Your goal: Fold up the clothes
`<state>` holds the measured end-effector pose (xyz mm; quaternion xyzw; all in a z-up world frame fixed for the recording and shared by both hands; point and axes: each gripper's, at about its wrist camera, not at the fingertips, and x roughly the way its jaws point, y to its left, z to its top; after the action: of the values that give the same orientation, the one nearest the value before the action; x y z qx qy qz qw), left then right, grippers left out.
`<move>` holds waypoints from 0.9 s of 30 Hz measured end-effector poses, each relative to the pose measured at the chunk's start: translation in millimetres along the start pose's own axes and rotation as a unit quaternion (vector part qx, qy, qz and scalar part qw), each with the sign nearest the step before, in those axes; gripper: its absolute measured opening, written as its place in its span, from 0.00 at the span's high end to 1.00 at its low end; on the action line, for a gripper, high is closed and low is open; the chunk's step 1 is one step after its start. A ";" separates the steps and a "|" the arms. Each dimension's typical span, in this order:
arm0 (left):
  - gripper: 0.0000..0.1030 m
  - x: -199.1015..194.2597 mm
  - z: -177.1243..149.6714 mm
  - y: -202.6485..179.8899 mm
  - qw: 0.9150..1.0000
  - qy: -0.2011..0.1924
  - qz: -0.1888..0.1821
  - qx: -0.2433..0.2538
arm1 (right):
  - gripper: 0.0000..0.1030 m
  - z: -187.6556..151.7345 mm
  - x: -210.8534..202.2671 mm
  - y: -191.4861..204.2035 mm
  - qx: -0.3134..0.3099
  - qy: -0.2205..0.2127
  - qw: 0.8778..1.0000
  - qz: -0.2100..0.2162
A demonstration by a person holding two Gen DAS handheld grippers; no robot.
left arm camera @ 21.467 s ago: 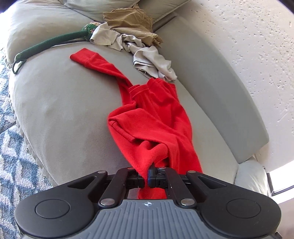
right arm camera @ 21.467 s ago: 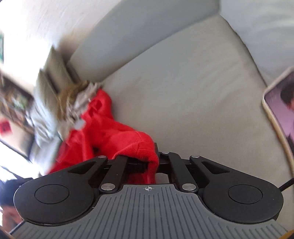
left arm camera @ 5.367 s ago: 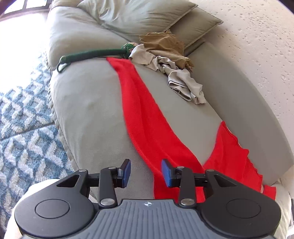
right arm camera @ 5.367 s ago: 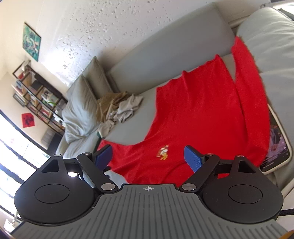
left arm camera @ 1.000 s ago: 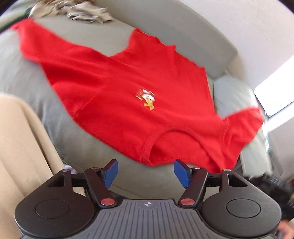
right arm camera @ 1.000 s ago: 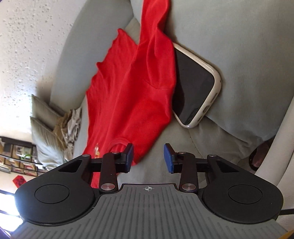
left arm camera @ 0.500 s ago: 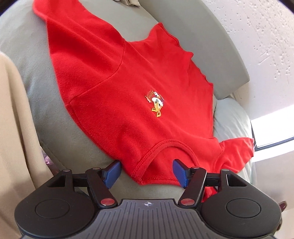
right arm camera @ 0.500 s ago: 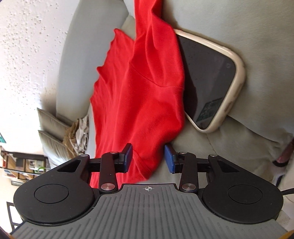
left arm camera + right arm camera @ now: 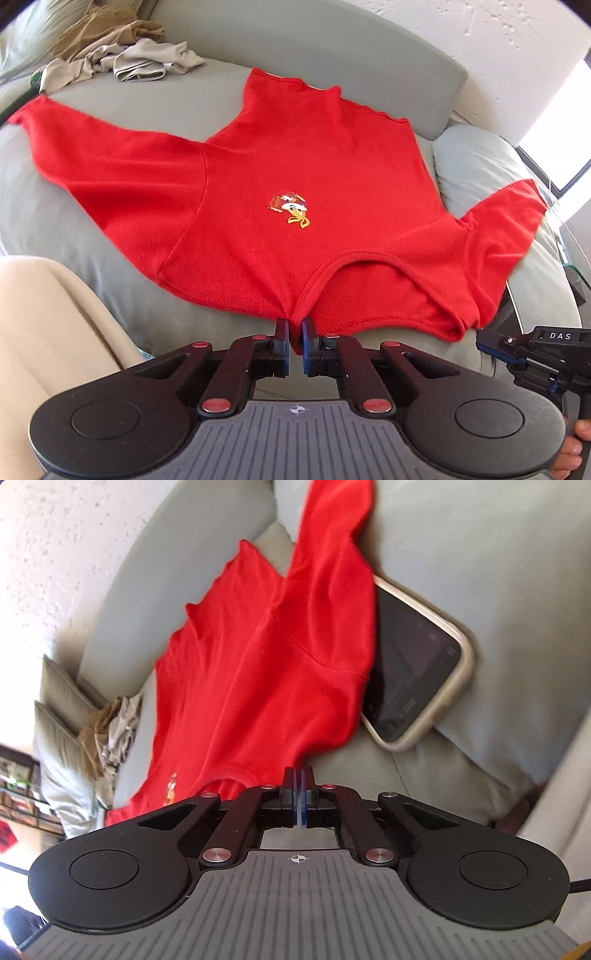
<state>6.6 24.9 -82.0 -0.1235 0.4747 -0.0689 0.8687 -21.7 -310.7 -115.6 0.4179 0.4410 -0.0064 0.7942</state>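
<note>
Pinching the near edge of the red shirt (image 9: 295, 177) at two points, I am at the start of the first fold. The shirt lies spread front-up on the grey sofa (image 9: 51, 206), neckline toward me, its hem against the backrest. My left gripper (image 9: 294, 345) has just been closing and its jaws now stand pressed on the fabric beside the left end of the collar (image 9: 362, 258). My right gripper (image 9: 297, 797) has also just been closing; its jaws meet almost completely, with the shoulder edge of the shirt running in between them, so I judge a thin layer is caught, though the contact itself is partly hidden. A phone (image 9: 413, 672) lies on the cushion, partly under the right sleeve (image 9: 332, 528). A pile of unfolded clothes (image 9: 122, 55) sits at the far left of the seat. The next move, as I judge it, calls for lifting both shoulders together and carrying them toward the hem, keeping the edge taut and level, and keeping the sleeve from dragging the phone along.
</note>
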 end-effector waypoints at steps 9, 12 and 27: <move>0.69 -0.7 -23.3 -20.2 0.997 0.004 0.010 0.078 | 0.51 -25.3 -13.1 25.0 -0.175 -0.022 0.984 -0.004; 0.67 -1.2 -18.8 -22.6 0.996 -0.023 0.024 0.083 | 0.50 -39.6 -6.1 57.3 -0.295 -0.062 0.953 -0.024; 0.66 10.9 -10.7 -15.1 0.997 -0.023 0.033 0.059 | 0.95 -55.2 31.7 74.0 -0.407 -0.060 0.903 -0.121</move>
<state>3.5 6.3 -92.1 -0.0578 0.4536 -0.0657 0.8869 -12.7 -214.2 -103.7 0.0008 0.4043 0.0527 0.9131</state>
